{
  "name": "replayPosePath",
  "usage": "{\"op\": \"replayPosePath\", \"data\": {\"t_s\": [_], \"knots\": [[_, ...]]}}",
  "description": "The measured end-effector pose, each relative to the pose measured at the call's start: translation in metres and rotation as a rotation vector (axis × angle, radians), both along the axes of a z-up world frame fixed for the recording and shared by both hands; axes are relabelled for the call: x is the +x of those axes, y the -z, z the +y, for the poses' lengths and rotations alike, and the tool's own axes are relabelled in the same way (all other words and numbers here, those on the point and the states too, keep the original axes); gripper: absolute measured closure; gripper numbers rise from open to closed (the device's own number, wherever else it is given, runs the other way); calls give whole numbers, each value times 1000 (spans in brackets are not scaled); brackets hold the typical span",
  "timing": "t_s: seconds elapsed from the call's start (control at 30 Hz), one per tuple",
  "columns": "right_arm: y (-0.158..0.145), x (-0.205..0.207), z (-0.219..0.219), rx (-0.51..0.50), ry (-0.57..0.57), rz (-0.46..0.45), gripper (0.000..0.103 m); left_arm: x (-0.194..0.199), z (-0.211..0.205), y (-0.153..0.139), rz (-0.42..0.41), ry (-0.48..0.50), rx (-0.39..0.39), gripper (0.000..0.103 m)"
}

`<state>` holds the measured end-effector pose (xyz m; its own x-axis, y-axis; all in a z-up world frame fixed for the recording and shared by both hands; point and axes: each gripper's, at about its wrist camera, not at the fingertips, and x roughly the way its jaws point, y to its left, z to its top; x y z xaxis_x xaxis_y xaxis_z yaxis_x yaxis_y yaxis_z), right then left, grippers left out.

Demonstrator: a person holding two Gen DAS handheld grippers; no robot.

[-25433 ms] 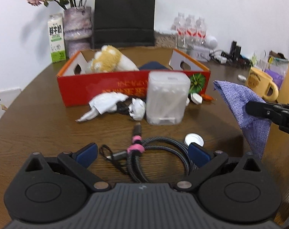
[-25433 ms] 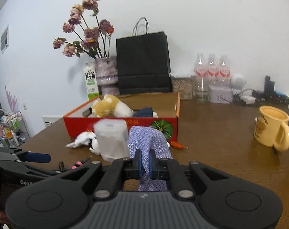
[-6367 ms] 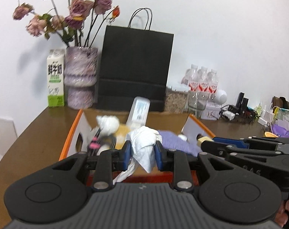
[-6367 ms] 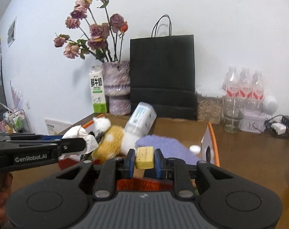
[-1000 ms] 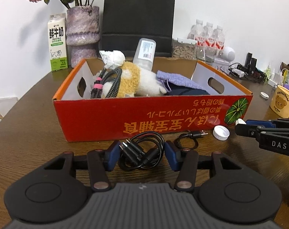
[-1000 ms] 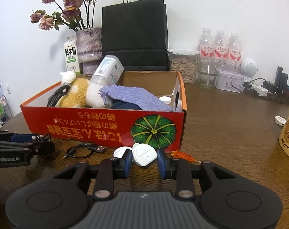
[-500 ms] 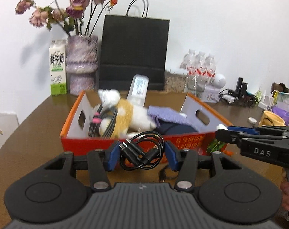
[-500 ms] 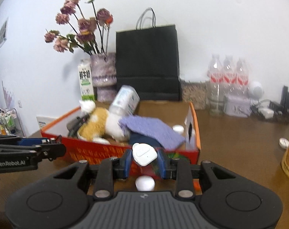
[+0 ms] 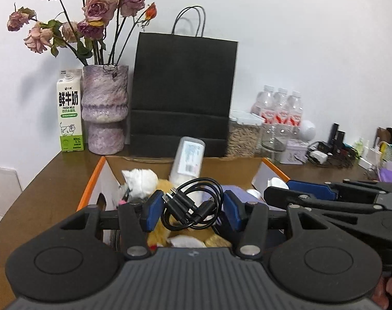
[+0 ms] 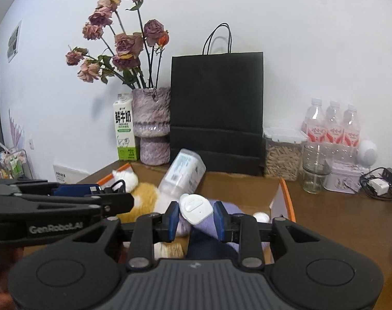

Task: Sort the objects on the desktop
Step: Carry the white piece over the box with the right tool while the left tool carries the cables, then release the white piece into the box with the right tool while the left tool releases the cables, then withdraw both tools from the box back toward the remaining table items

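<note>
A coiled black USB cable (image 9: 193, 204) is being held between the blue fingers (image 9: 152, 210) of the left gripper (image 9: 189, 210), pinched at a moderate width, and it is being carried above the open orange cardboard box (image 9: 92, 180) on the brown table (image 9: 40, 180). A small white plastic device (image 10: 196, 208) (its exact kind cannot be told) is being clamped narrowly by the right gripper (image 10: 196, 218), likewise over the box interior.

Inside the box a yellow plush toy (image 10: 146, 196), a purple cloth (image 10: 229, 206), crumpled white paper (image 9: 141, 178) and a tilted clear plastic container (image 9: 188, 157) are already lying.

For a tidy drop, each item is best being lowered past the box rim before the fingers are parted, so that nothing is bouncing off the plush toy and over the edge. The cable's loose plugs are likely to snag on a finger; a full, unhurried release is being called for. The two grippers, close together, should be kept from colliding.
</note>
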<state>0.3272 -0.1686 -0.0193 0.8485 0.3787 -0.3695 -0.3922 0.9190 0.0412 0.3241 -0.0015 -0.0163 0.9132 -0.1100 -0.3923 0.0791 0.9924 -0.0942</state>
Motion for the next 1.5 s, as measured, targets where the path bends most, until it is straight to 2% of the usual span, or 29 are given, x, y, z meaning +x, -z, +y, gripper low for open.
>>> {"op": "replayPosePath", "data": {"t_s": [0.27, 0.37, 0.77, 0.87, 0.9, 0.93, 0.97, 1.0, 1.03, 1.07, 1.1, 1.13, 1.2, 1.5], "knots": [[17, 19, 3, -6, -10, 53, 75, 17, 4, 21, 40, -22, 17, 52], [21, 20, 4, -15, -8, 58, 75, 16, 2, 23, 30, -28, 38, 52], [22, 19, 6, -37, -4, 61, 75, 16, 2, 24, 32, -39, 43, 52], [23, 20, 5, -41, 4, 72, 75, 14, 3, 23, 23, -51, 48, 49], [23, 20, 4, -40, 8, 75, 74, 13, 3, 23, 17, -64, 56, 42], [24, 19, 3, -38, 10, 76, 66, 12, 3, 23, 8, -77, 66, 36], [23, 18, 1, -37, 14, 75, 59, 10, 3, 22, -5, -87, 74, 26], [23, 18, -1, -35, 22, 71, 44, 9, 3, 21, -15, -93, 80, 20], [23, 17, -2, -35, 27, 66, 34, 7, 3, 20, -26, -108, 89, 17], [23, 16, -4, -35, 34, 61, 31, 5, 3, 19, -35, -121, 94, 11], [23, 15, -6, -32, 42, 56, 23, 5, 4, 18, -44, -138, 97, 1], [23, 14, -9, -22, 54, 51, 13, 3, 6, 18, -58, -160, 95, 0], [21, 12, -14, -1, 66, 44, 1, 0, 9, 16, -67, -159, 76, 0], [17, 3, -16, -3, 59, 16, 0, -12, 5, 15, -85, -149, 85, 0]]}}
